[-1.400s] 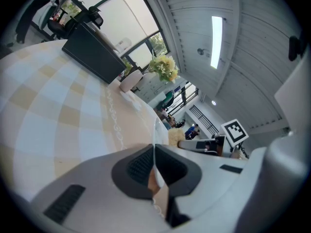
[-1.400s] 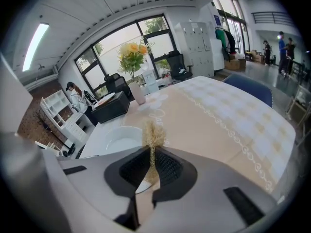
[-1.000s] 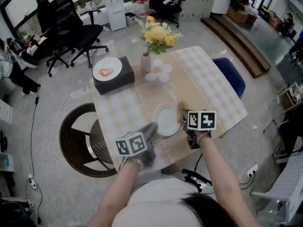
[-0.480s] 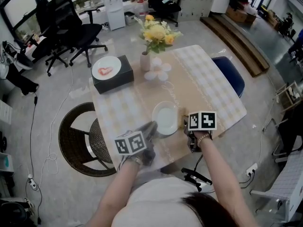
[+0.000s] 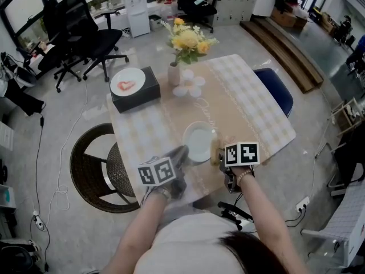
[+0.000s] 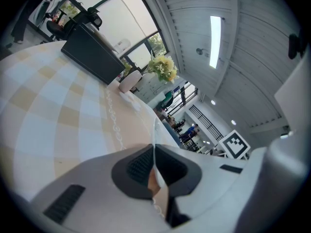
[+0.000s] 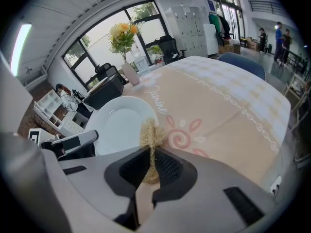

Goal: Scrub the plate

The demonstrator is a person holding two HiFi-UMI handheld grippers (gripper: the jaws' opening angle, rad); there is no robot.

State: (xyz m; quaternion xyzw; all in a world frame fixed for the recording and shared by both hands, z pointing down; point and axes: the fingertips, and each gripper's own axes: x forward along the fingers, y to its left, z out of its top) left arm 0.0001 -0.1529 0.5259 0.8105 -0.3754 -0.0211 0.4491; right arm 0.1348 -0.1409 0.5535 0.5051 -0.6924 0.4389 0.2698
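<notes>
**Left gripper clamped on the plate's rim**

The left gripper [image 6: 154, 173] has its dark jaws closed on the thin white edge of the plate [image 6: 154, 132], seen edge-on. Beyond it spreads the checked tablecloth [image 6: 53, 115]. At the far side stand a black box [image 6: 92, 55] and a pale vase [image 6: 127, 81] of yellow flowers [image 6: 163, 68].

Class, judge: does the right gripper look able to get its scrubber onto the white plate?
Probably yes: the right gripper, shut on the scrubber, is beside the plate rim with nothing between, while the left gripper pins its other side.
</notes>
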